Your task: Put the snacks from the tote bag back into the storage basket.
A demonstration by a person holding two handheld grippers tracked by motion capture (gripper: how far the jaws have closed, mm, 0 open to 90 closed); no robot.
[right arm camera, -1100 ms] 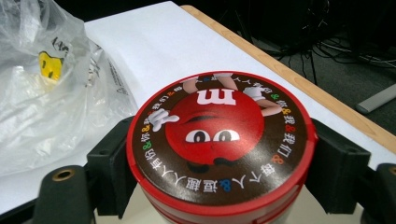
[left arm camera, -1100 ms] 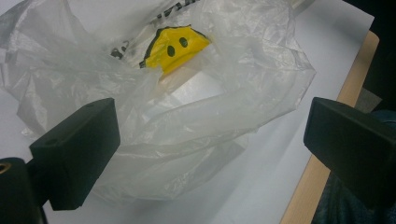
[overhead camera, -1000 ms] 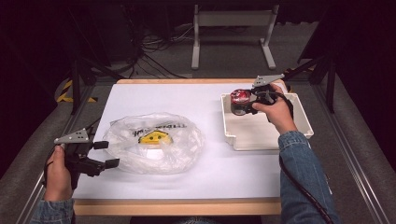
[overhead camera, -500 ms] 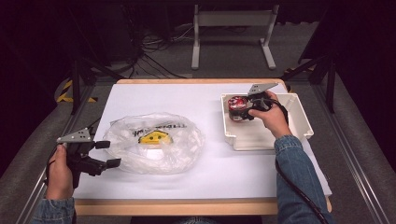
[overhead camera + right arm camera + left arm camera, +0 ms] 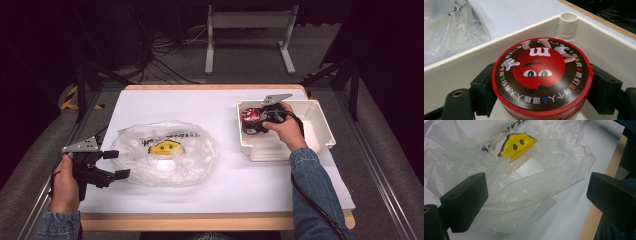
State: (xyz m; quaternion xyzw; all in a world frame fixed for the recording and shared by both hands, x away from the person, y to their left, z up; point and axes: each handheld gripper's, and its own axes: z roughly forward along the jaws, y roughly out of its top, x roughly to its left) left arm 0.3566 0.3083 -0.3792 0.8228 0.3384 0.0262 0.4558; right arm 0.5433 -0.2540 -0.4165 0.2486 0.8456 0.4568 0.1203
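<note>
- Candy tub [image 5: 541,77]: round container with a red-rimmed lid printed with a red cartoon face, seen inside the white tray [image 5: 320,131] at the right of the counter [image 5: 210,107], near the tray's left wall.
- Grip: the tub is clamped across its sides, just under the lid, by the right claw [image 5: 254,121]; both pads are seen pressed against the rim.
- Handling, judged: rigid plastic wall, unlikely to be crushed; probably light; smooth and round, so slipping or rolling between flat pads is possible. The sides below the lid rim are judged the best hold, the rim serving as a stop.
- Plastic bag [image 5: 167,152]: thin, clear, crumpled, with a yellow print; it is laid on the counter's left half. Soft and slippery; best pinched at a gathered fold.
- Left claw [image 5: 116,164]: held wide apart and empty, just at the bag's near edge.
</note>
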